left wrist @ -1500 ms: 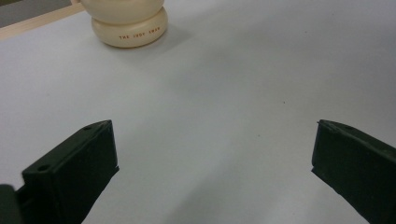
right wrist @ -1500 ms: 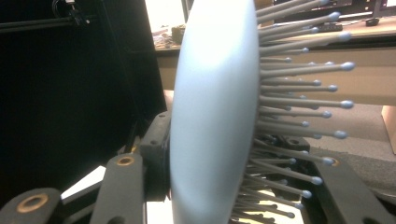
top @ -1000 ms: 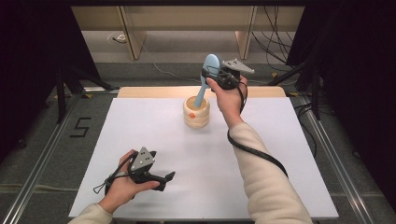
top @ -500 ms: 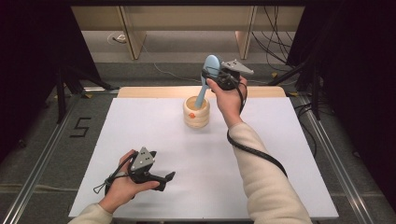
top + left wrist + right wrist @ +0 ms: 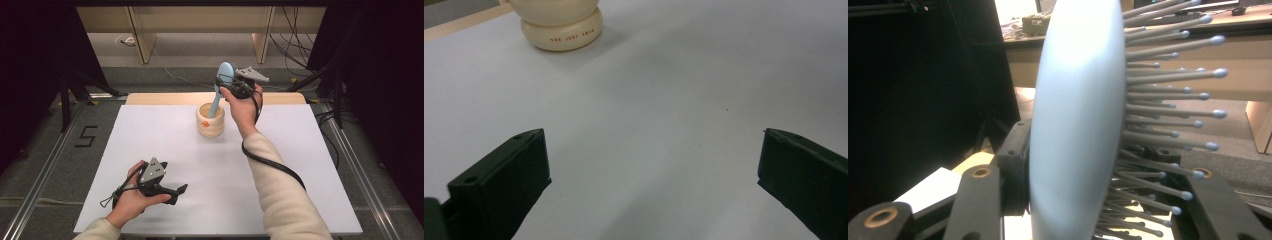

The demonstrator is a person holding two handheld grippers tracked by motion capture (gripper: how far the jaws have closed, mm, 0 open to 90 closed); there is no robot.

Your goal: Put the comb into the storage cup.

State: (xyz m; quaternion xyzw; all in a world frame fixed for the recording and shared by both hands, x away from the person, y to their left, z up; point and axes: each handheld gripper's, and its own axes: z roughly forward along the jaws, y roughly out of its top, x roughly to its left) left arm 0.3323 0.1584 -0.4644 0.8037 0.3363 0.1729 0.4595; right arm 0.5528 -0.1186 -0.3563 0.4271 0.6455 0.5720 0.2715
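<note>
On my white table [image 5: 300, 150] the cream ceramic holder [image 5: 210, 120] sits toward twelve o'clock, near the far edge. My right gripper [image 5: 231, 86] is at one o'clock above it, clamped on the head of the pale-blue hairbrush [image 5: 223, 80]; the brush's long axis runs steeply down toward seven o'clock, handle end inside the holder. My left gripper [image 5: 176, 192] rests at seven o'clock, jaws wide and empty, well apart from the holder.
</note>
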